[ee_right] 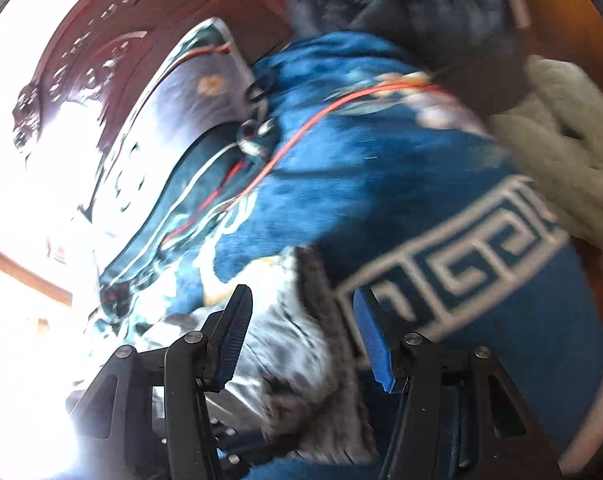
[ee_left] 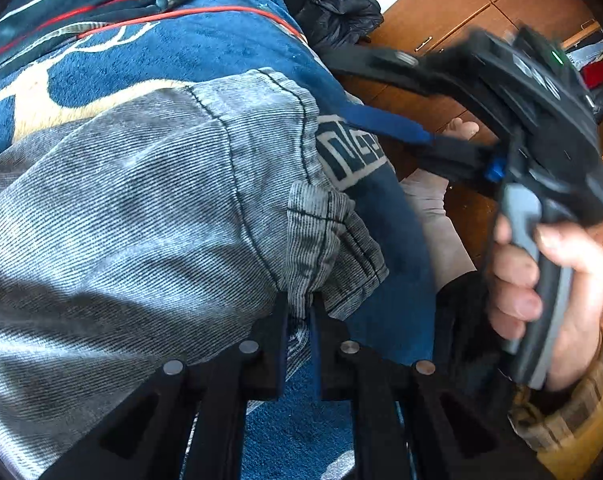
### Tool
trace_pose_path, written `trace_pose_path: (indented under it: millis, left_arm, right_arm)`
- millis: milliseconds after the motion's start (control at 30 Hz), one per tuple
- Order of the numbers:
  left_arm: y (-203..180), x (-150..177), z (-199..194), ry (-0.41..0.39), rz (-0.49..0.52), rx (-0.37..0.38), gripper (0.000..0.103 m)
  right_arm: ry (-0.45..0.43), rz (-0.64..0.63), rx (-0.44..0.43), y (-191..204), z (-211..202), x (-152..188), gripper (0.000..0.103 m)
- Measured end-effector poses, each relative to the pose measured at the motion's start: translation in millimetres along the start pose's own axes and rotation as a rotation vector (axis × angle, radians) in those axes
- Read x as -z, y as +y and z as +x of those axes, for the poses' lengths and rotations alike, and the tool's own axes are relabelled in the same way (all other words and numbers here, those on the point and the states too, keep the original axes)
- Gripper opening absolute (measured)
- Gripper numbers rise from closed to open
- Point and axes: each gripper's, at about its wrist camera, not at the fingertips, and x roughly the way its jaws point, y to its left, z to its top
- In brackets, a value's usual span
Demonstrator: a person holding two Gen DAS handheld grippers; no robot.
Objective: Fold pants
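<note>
Grey washed denim pants (ee_left: pixel 149 208) lie spread over a blue blanket (ee_left: pixel 181 56) on a bed. My left gripper (ee_left: pixel 299 308) is shut on a fold of the pants' edge near the blanket's hanging side. My right gripper (ee_left: pixel 425 136) shows in the left wrist view, held by a hand (ee_left: pixel 541 288) to the right, away from the pants, its blue-padded fingers apart. In the blurred right wrist view the right gripper (ee_right: pixel 301 332) is open above the grey pants (ee_right: pixel 285 344), with nothing held between its fingers.
The blanket has a white key-pattern border (ee_right: pixel 461 256) and a red cord (ee_right: pixel 301 128) across it. Dark clothes (ee_left: pixel 337 8) pile at the far end. Wooden drawers (ee_left: pixel 461 12) and floor lie right. A carved wooden headboard (ee_right: pixel 81 72) stands at the left.
</note>
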Motion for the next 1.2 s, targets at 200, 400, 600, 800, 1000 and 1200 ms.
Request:
trace_pose_path:
  millis: [200, 400, 600, 800, 1000, 1200]
  left_arm:
    - [-12.3, -0.3, -1.2, -0.011, 0.012, -0.023, 0.011]
    - [-45.6, -9.3, -15.5, -0.101, 0.016, 0.044, 0.011]
    - [-23.3, 7.6, 24.5, -0.012, -0.082, 0.081, 0.016]
    - [-18.2, 20.8, -16.9, -0.061, -0.120, 0.109, 0.017]
    - [-6.0, 53.9, -104.0, -0.155, -0.044, 0.050, 0.064]
    - [56.1, 90.3, -128.1, -0.134, -0.088, -0.244, 0.062]
  right_arm:
    - [0.078, -0.093, 0.095, 14.1, 50.4, -9.2, 0.011]
    - [-0.161, -0.239, 0.165, 56.9, 1.2, -19.9, 0.008]
    - [-0.084, -0.182, 0.203, 29.2, 23.8, -17.9, 0.008]
    - [-0.029, -0.163, 0.243, 11.9, 34.3, -5.5, 0.021]
    - [-0.071, -0.155, 0.175, 35.1, -18.8, 18.6, 0.054]
    - [0.027, -0.212, 0.318, 44.1, -11.0, 64.3, 0.062]
